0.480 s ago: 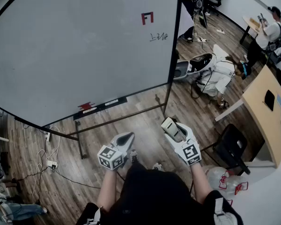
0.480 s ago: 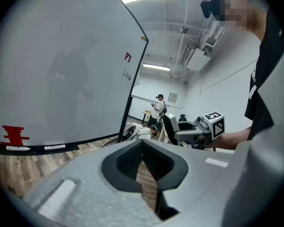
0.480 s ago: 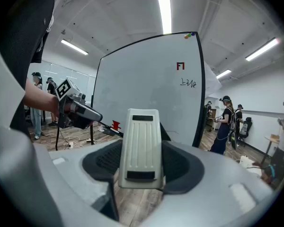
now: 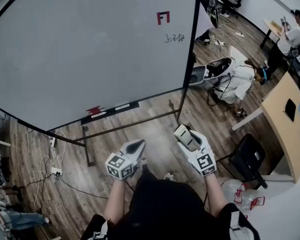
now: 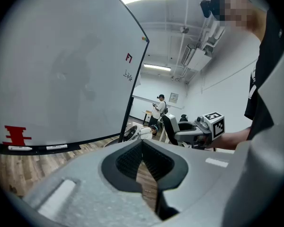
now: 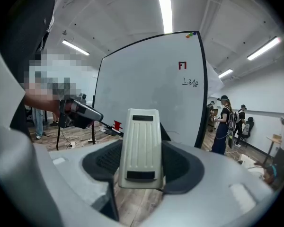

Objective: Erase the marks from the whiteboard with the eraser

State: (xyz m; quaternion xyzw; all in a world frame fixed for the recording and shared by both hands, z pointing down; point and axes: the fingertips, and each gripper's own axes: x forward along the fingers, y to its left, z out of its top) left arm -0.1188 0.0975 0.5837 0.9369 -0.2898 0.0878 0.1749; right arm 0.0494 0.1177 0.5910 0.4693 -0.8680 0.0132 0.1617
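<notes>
The whiteboard (image 4: pixel 90 49) is the largest thing we see, filling the upper left of the head view and leaning on its black frame over the wooden floor (image 4: pixel 155 134). At the right edge of that frame stands a pale wooden desk (image 4: pixel 285 129), with a black chair (image 4: pixel 247 156) just below and left of it. In the upper right corner a person in a white shirt (image 4: pixel 292 34) stands well apart from the board. In the lower middle of the frame we hold both grippers out over the floor, well short of the board. The left gripper (image 4: pixel 134 146) sits left of centre; in its own view its jaws are together at the tips, with nothing between them. The right gripper (image 4: pixel 187 139) sits right of centre, and its jaws are clamped on the eraser (image 6: pixel 141 145), an off-white ribbed block that stands upright between the dark pads and points toward the board. On the black ledge along the board's lower edge lies a small red object (image 4: pixel 95 110). The marks sit near the board's upper right corner: a red block-shaped sign (image 4: pixel 163 18) and, just beneath it, a thin black scribble (image 4: pixel 175 37).
</notes>
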